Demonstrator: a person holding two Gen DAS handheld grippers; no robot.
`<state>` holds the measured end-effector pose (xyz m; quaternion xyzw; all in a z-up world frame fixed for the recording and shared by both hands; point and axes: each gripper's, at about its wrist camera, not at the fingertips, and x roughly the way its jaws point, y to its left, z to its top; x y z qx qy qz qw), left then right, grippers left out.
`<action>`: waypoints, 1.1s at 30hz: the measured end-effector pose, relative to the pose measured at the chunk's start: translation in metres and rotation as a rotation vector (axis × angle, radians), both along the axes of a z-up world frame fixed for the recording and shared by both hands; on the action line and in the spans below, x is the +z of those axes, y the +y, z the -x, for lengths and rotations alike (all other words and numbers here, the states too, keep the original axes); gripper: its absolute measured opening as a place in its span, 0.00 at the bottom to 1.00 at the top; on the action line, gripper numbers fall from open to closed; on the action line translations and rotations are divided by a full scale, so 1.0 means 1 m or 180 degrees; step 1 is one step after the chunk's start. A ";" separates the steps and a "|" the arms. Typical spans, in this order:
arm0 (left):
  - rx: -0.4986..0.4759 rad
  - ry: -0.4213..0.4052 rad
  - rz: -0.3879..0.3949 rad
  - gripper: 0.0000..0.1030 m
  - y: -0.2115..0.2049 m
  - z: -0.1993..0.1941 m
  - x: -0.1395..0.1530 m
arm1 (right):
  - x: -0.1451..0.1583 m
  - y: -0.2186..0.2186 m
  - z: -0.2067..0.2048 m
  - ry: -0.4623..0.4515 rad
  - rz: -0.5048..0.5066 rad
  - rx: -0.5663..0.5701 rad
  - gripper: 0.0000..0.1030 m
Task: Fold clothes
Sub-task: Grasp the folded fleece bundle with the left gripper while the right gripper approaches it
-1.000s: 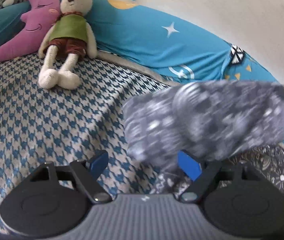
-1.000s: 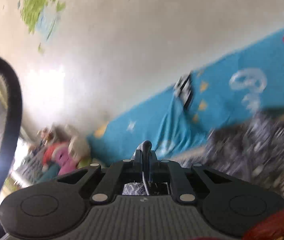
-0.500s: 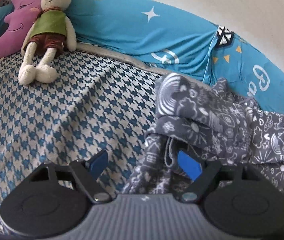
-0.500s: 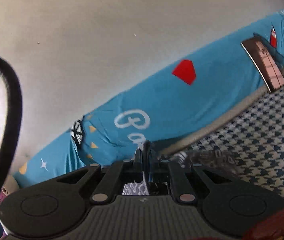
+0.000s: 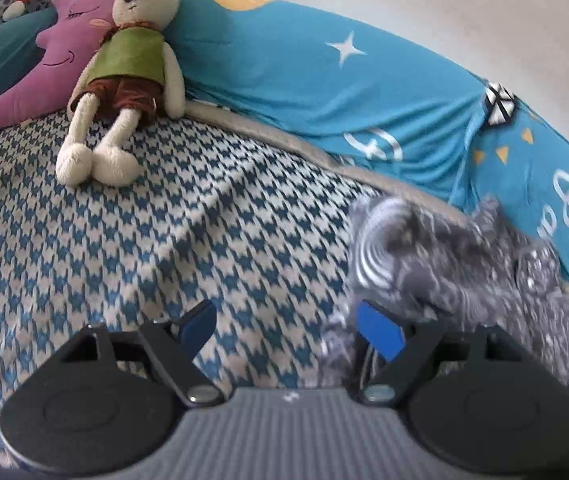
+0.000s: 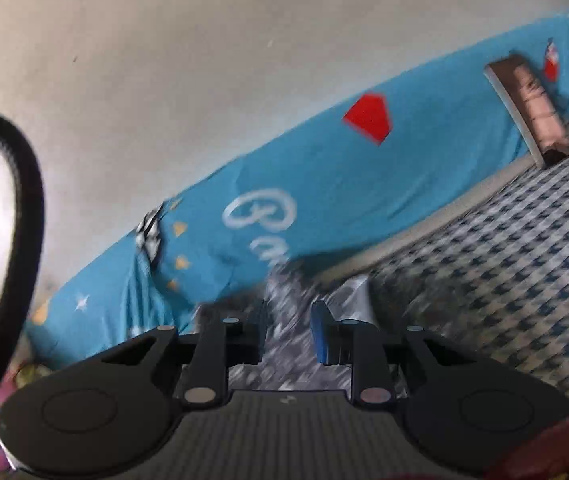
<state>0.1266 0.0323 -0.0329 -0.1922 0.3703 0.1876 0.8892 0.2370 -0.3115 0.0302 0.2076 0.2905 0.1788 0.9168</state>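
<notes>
- Left gripper (image 5: 289, 330): jaws spread wide, nothing between them. Blue pads visible on both fingers; the one on the right (image 5: 380, 330) sits against the edge of the grey patterned garment (image 5: 452, 256), though contact cannot be confirmed through the blur.
- Grey patterned garment, left wrist view: bunched in a heap ahead and to the right of the left gripper, lying on the houndstooth bedspread (image 5: 164, 248). White doodle-style print; a spiral motif faces the camera. Fabric is motion-blurred.
- Ahead-left of the left gripper, well apart: a plush rabbit (image 5: 124, 76) in green top and brown shorts, sitting propped against the blue cartoon-print sheet (image 5: 292, 80). Just to the rabbit's left, touching it, a purple moon-shaped pillow (image 5: 44, 68) with a red cap.
- Right gripper (image 6: 288, 332): jaws partly apart, a moderate gap. The grey patterned garment (image 6: 284, 308) shows blurred in the gap and just ahead of the fingers; cannot tell whether either finger touches it.
- Right wrist view, ahead of the gripper: blue cartoon-print sheet (image 6: 324, 184) running along the wall, with a red gem shape and white lettering.
- Far ahead-right: a brown rectangular object (image 6: 532, 108) leaning on the sheet; identity unclear.
- Right of the right gripper: houndstooth bedspread (image 6: 504, 280).
- Left edge: a black cable loop (image 6: 24, 216).
</notes>
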 end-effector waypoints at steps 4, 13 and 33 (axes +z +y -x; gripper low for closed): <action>-0.0048 -0.0123 0.0137 0.78 0.011 -0.012 0.002 | -0.012 0.023 0.005 0.0109 0.0030 0.0358 0.24; -0.0403 -0.0208 0.0495 0.79 0.020 -0.045 -0.005 | -0.042 0.075 0.027 0.0418 0.0012 0.1226 0.24; -0.0967 0.0149 0.0671 0.91 0.041 -0.088 -0.022 | -0.088 0.166 0.048 0.0536 -0.0436 0.1985 0.24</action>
